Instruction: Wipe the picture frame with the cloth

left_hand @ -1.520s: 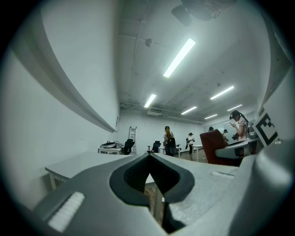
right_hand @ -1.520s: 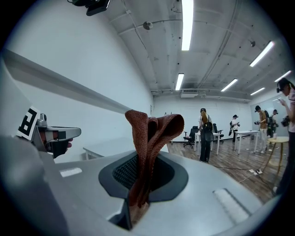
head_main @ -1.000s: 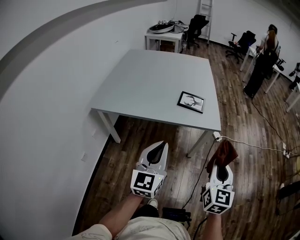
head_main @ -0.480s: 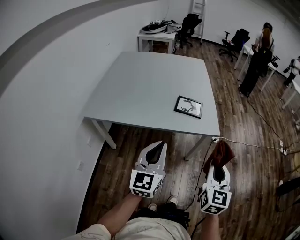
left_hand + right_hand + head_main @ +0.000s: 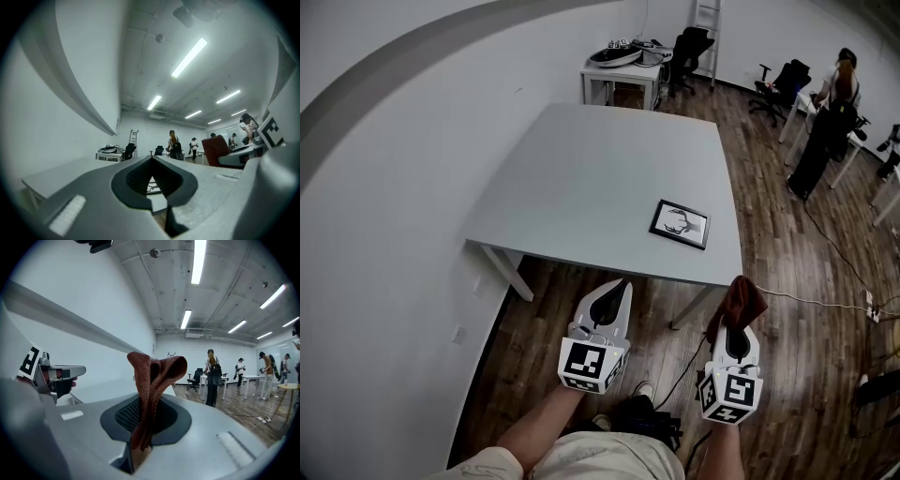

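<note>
The right gripper [image 5: 738, 325] has its jaws pressed together on the cloth [image 5: 739, 302]; in the right gripper view the rust-red cloth [image 5: 152, 376] is pinched low between the dark pads and stands up in a folded loop above them. The left gripper [image 5: 617, 292] has its jaws brought together with nothing between them; the left gripper view shows the two dark pads meeting at their tips, with only a narrow slit lower down. Both grippers are held in the air off the near edge of the table [image 5: 600, 178], over the wooden floor [image 5: 806, 375], side by side and apart from each other, the left one toward the near edge's middle and the right one just off its near right corner; neither touches the table. The person's forearms [image 5: 539, 427] reach up from the bottom of the head view to the marker cubes.

The picture frame [image 5: 680, 224] lies flat on the table, close to its near right corner; it has a dark border and a pale picture inside, and it is well apart from both grippers and the cloth. A white cable [image 5: 816, 300] trails across the floor to the right of the table. Beyond the table's far edge stand a smaller white desk [image 5: 623, 70] with things on it, a black office chair [image 5: 692, 52] and a ladder [image 5: 710, 19]; off the table's far right side a person [image 5: 825, 131] stands among other desks.
</note>
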